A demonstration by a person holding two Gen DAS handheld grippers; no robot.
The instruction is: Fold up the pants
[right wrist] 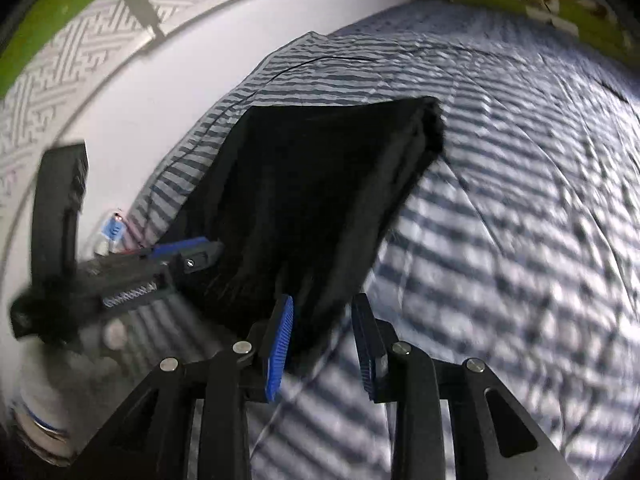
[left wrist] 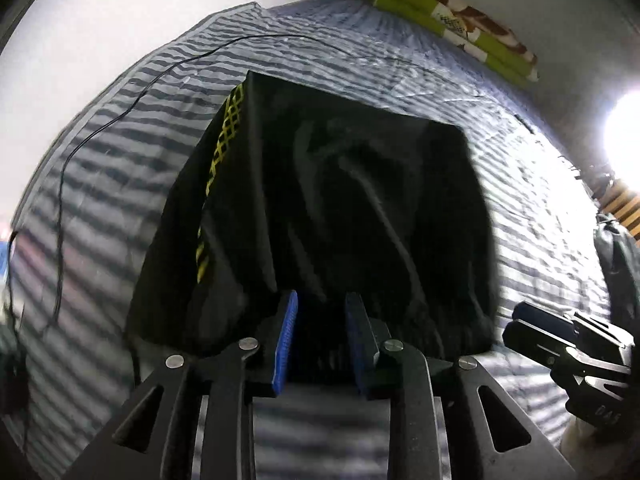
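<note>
Black pants [left wrist: 320,200] with a yellow lattice stripe [left wrist: 224,148] lie folded into a rough rectangle on a blue-and-white striped bed sheet [left wrist: 520,200]. My left gripper [left wrist: 324,296] is open at the pants' near hem, and dark cloth shows in the gap between its blue pads [left wrist: 286,340]. In the right wrist view the same pants [right wrist: 312,200] reach down to my open right gripper [right wrist: 324,298], their near corner lying by the left blue pad [right wrist: 280,344]. Each gripper appears in the other's view: the right gripper [left wrist: 560,340] and the left gripper [right wrist: 180,256].
A thin black cable [left wrist: 60,200] runs over the left part of the bed. Folded green and brown bedding [left wrist: 460,20] lies along the far wall. A bright light [left wrist: 624,140] glares at the right. The sheet [right wrist: 520,240] stretches out to the right of the pants.
</note>
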